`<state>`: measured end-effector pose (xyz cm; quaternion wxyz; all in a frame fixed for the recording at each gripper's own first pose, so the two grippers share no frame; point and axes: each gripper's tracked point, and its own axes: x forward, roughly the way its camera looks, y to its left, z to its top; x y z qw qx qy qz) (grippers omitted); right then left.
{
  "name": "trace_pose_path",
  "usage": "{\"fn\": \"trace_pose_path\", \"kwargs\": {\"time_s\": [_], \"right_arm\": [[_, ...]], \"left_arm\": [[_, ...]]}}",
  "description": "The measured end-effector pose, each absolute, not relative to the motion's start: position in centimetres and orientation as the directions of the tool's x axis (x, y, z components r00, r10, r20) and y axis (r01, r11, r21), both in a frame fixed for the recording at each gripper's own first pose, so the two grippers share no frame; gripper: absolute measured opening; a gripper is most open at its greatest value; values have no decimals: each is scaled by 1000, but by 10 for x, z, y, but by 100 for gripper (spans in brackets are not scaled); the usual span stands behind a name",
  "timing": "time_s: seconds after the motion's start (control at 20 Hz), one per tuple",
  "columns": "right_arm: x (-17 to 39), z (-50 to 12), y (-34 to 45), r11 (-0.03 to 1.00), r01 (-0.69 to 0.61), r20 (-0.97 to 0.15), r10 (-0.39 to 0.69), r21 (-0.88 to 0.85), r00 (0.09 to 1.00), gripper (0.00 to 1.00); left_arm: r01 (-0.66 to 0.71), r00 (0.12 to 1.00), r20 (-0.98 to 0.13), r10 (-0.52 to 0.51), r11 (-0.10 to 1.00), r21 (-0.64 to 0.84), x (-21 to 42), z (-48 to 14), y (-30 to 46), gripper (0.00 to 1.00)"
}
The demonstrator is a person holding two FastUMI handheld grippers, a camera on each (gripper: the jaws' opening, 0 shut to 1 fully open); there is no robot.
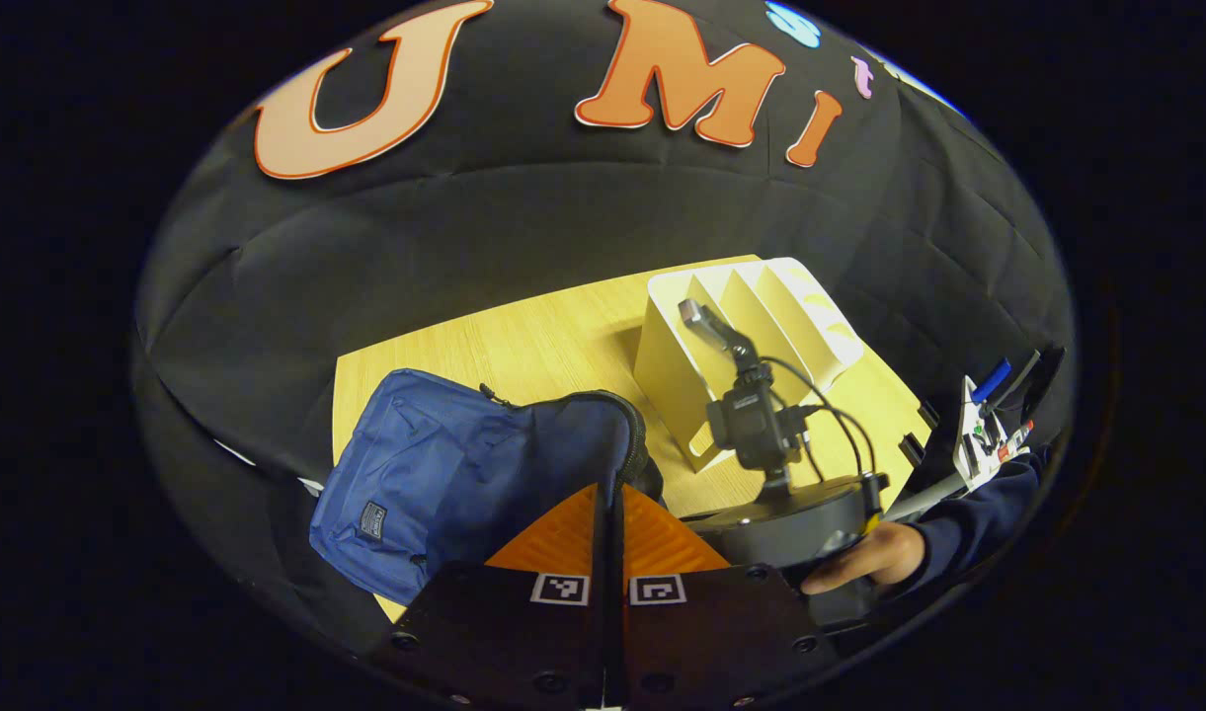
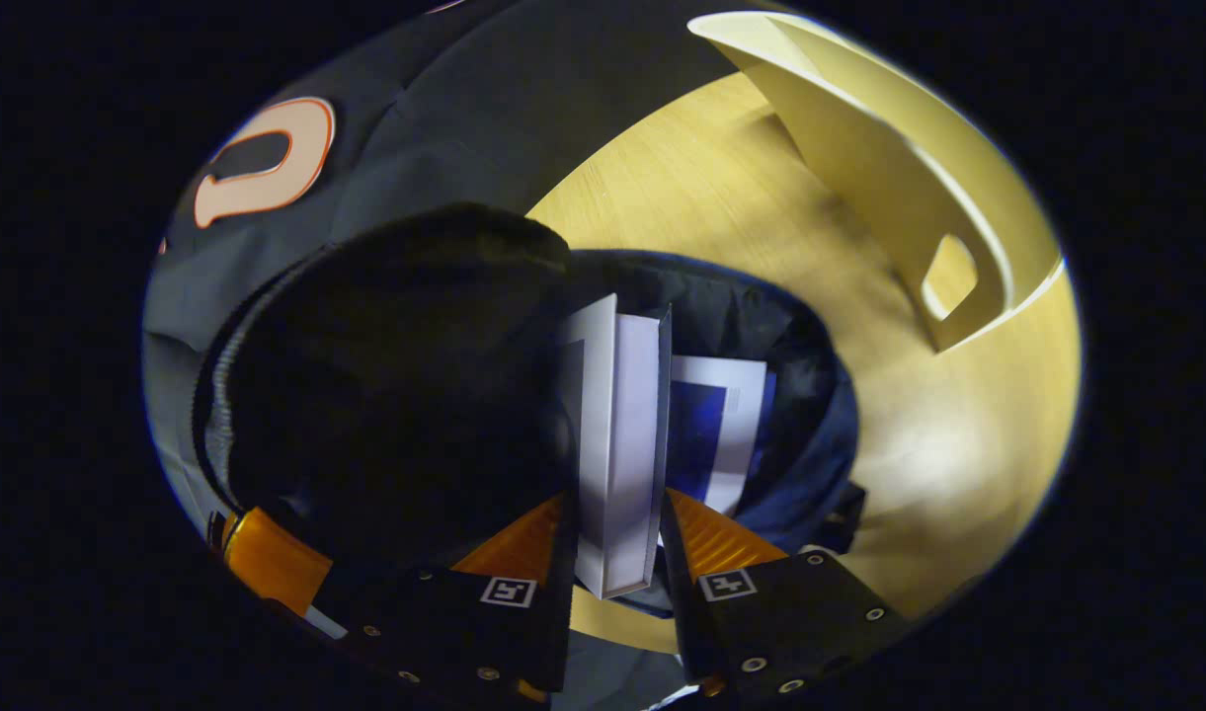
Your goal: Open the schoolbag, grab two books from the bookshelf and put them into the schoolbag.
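On the table, the bag lay with its mouth open toward the bookshelf. Both fingers of the right gripper clamped a white book edge-on, long axis pointing away from the gripper into the bag's mouth. A second book lay inside. The left gripper stood fully closed, empty, above the bag.

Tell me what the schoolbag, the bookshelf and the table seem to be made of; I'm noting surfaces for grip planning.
Schoolbag: blue woven fabric, probably nylon or canvas, matte, with soft creases and a zipper.
Bookshelf: pale cream rigid sheet, smooth and matte with thin dividers; painted metal or plastic, hard to say.
Table: light wood-grain top, smooth with slight sheen, likely laminate.
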<state>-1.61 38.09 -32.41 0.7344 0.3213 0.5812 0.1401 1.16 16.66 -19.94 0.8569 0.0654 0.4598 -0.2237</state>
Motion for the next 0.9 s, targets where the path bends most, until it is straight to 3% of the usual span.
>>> {"fn": "trace_pose_path", "kwargs": {"time_s": [0.05,0.1,0.35,0.4,0.45,0.9], "right_arm": [[-15,-318,372,779,140,-776,555,611,298,60],[-12,-319,364,804,108,-789,532,585,308,45],[-7,-308,322,839,90,-808,480,537,342,47],[-9,-310,313,851,85,-818,464,518,341,30],[-9,-311,304,862,75,-824,448,501,346,47],[-1,-275,233,871,64,-802,416,486,429,47]], "left_arm": [[437,477,-819,-320,894,-95,12,-200,167,1],[433,475,-818,-323,896,-102,11,-201,167,1],[417,477,-818,-321,902,-111,9,-206,164,1],[409,475,-818,-323,905,-120,9,-209,162,1],[399,475,-820,-318,909,-121,9,-209,163,1],[364,428,-848,-314,918,-157,-10,-245,137,5]]}}
